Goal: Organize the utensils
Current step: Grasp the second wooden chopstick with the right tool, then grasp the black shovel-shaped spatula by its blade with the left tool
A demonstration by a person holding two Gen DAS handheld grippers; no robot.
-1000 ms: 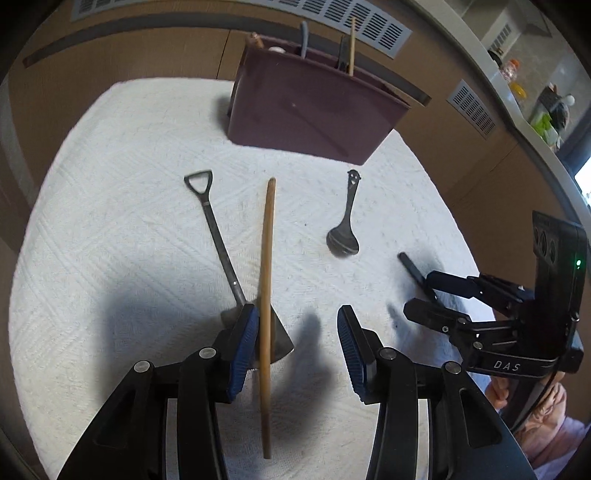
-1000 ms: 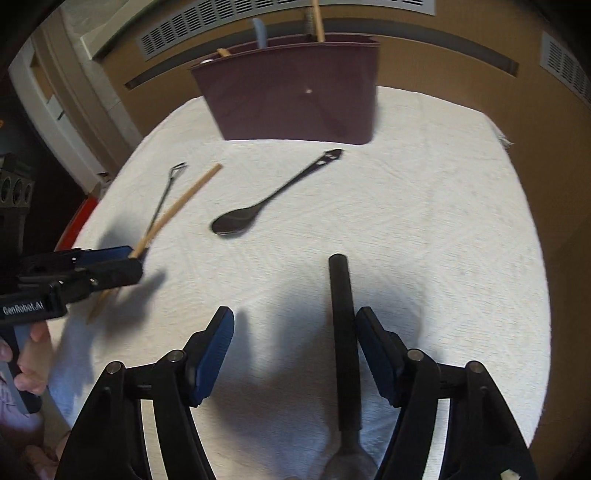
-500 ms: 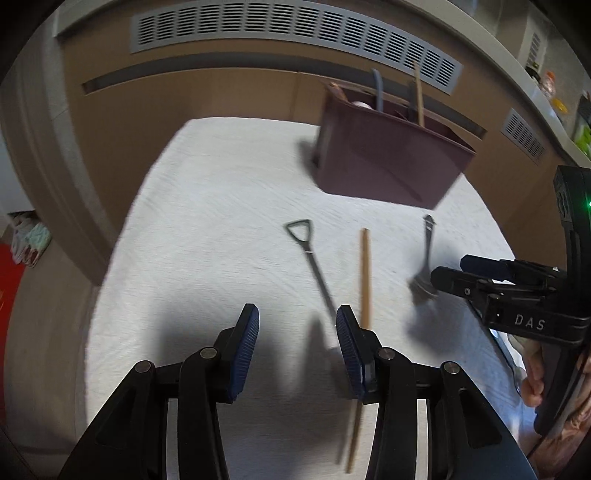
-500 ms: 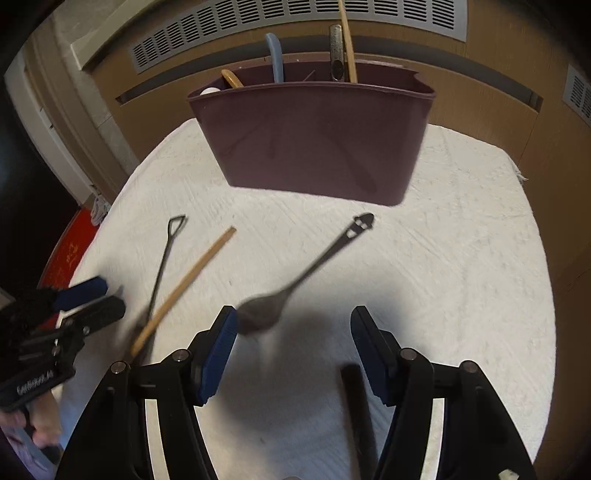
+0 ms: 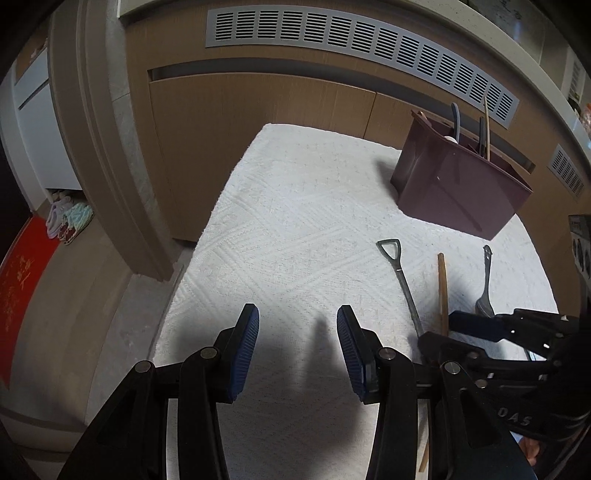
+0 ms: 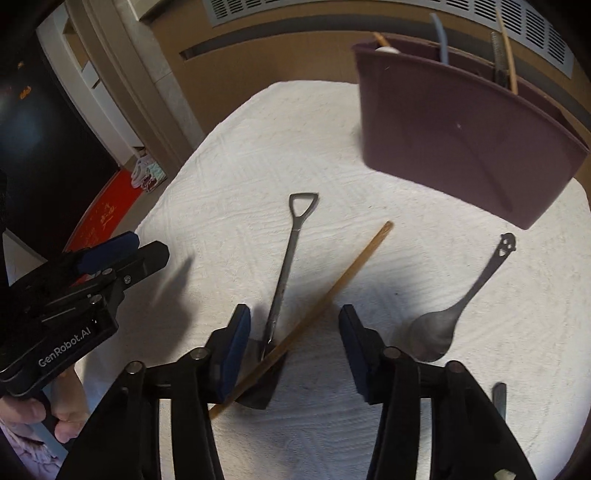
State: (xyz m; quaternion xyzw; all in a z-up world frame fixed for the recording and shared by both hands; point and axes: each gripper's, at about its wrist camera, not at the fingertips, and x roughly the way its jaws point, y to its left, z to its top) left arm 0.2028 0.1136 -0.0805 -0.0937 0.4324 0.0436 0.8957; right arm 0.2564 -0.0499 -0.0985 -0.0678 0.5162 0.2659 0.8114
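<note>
A maroon utensil holder (image 6: 461,133) (image 5: 458,184) stands at the back of the white cloth (image 5: 295,229) with several utensils upright in it. On the cloth lie a shovel-shaped metal spoon (image 6: 286,262) (image 5: 400,277), a wooden chopstick (image 6: 332,295) (image 5: 442,291) crossing its blade, and a dark spoon (image 6: 454,314) (image 5: 487,284). My right gripper (image 6: 293,345) is open and empty, low over the shovel blade and chopstick. My left gripper (image 5: 297,347) is open and empty over bare cloth, left of the utensils.
A dark handle (image 6: 498,400) lies at the right, partly hidden behind my right finger. Wooden cabinet fronts with vent grilles (image 5: 332,33) rise behind the table. The cloth's left edge (image 5: 207,229) drops to the floor, where a red mat (image 5: 22,280) lies.
My left gripper has swung left, off the chopstick and shovel spoon, to bare cloth. My right gripper has moved left from the dark handle to over the shovel spoon and chopstick.
</note>
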